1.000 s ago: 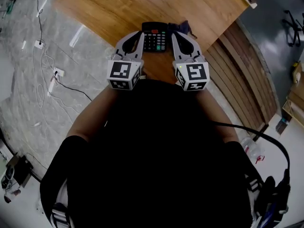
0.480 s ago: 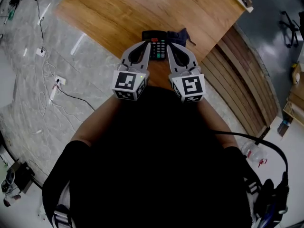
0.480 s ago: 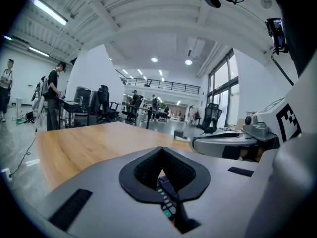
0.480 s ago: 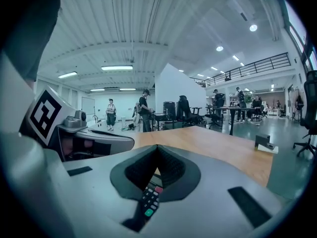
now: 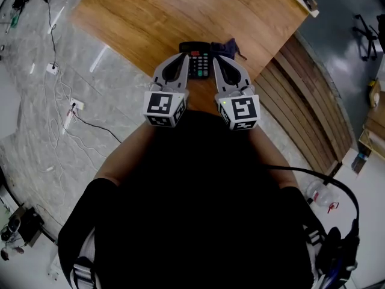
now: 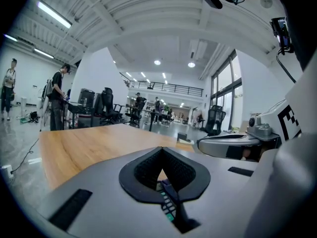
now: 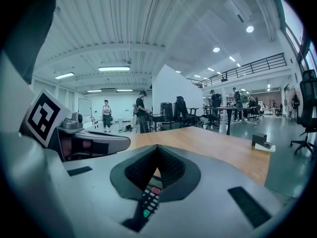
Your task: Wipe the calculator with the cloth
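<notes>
Open-plan office: desks (image 7: 237, 110), swivel chairs (image 7: 180, 109)

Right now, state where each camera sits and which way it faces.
Head view: on the person's head, looking steeply down at table, calculator, cloth; torso, forearms, left gripper, right gripper show.
Left gripper view: on the left gripper, looking across the table along its shut jaws.
Right gripper view: likewise on the right gripper.
Shared: both gripper views show calculator keys past their jaws.

- The calculator (image 5: 199, 59): both side edges hidden under the left gripper (image 5: 182, 58) and the right gripper (image 5: 216, 59).
- The cloth (image 5: 230, 44), at its 1 o'clock: mostly hidden.
</notes>
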### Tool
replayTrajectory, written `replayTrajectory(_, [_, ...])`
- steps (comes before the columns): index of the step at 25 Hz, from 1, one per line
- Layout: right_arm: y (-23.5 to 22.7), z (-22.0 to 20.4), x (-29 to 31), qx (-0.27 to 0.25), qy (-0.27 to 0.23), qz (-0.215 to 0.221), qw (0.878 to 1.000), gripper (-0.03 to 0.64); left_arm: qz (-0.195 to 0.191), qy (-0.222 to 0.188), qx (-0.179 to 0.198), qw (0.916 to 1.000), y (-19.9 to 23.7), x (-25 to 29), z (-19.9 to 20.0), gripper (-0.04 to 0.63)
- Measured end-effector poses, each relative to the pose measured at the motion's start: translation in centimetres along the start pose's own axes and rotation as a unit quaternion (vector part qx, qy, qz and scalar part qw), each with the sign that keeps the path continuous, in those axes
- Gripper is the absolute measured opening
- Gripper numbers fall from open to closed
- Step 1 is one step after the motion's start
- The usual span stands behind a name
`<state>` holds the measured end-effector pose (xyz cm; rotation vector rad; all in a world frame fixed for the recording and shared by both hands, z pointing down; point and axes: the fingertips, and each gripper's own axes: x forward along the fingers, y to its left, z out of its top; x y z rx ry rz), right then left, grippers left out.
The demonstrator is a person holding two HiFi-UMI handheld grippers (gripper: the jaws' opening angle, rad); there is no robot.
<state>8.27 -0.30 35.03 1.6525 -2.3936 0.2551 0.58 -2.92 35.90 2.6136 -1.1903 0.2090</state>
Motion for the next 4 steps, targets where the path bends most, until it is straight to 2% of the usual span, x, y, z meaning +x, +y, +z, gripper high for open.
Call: replayTrajectory(4, [-0.34,0.58,0.32,0.005,-0.012,-0.009,1.0,0.015,0.003,-0.003,-0.002,1.0,0.32,0.16,0.37,0.008])
